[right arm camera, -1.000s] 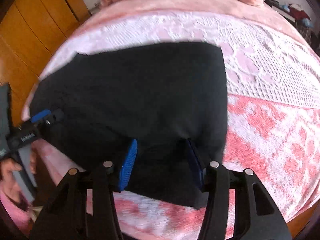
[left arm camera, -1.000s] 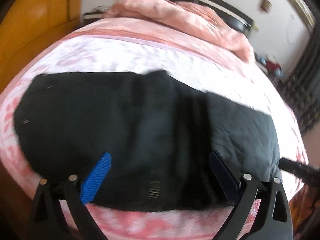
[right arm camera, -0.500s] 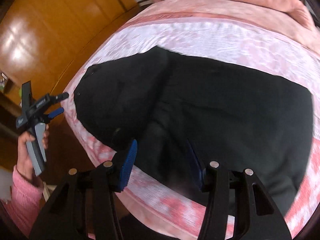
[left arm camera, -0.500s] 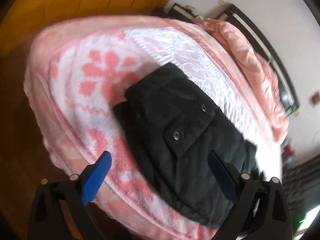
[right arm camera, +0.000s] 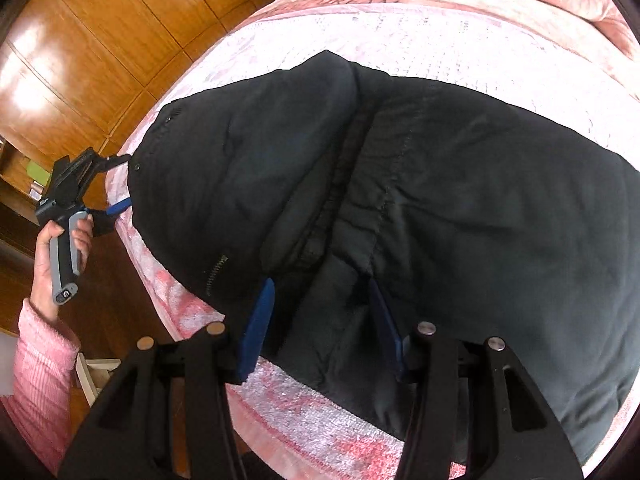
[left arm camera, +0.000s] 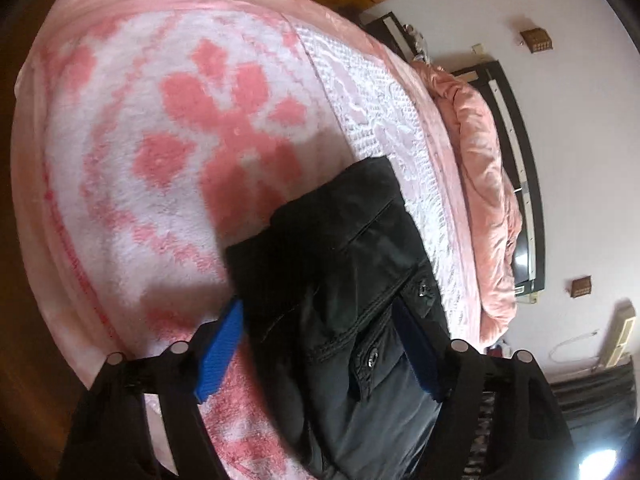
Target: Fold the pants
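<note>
The black pants [right arm camera: 420, 200] lie spread across the bed [right arm camera: 320, 416], on its pink and white patterned blanket [left arm camera: 168, 168], with one end at the bed's edge beside the wooden wardrobe [right arm camera: 100, 40]. No container shows in either view; the nearest thing to one is the flap pocket [left arm camera: 384, 320] on the pants, shut by two metal snaps, and what it may hold cannot be told. In the left wrist view the left claw [left arm camera: 320, 348] straddles that pocketed end of the pants: its jaws are closing with the cloth between them, one blue pad sitting on the blanket just beside the fabric edge and the other over the pocket, neither clearly pressing. From the right wrist view the same claw appears small at the bed's edge, gripped by a hand [right arm camera: 60, 248] in a pink ribbed sleeve [right arm camera: 36, 380]. The right claw [right arm camera: 320, 328] stands half spread over the near hem of the pants, with gathered cloth rising between its blue pads; whether the pads pinch it is hard to make out. The far part of the pants runs off frame on the right, and the rumpled pink quilt [left arm camera: 488, 200] by the dark headboard [left arm camera: 524, 184] hides the pillow end of the bed.
</note>
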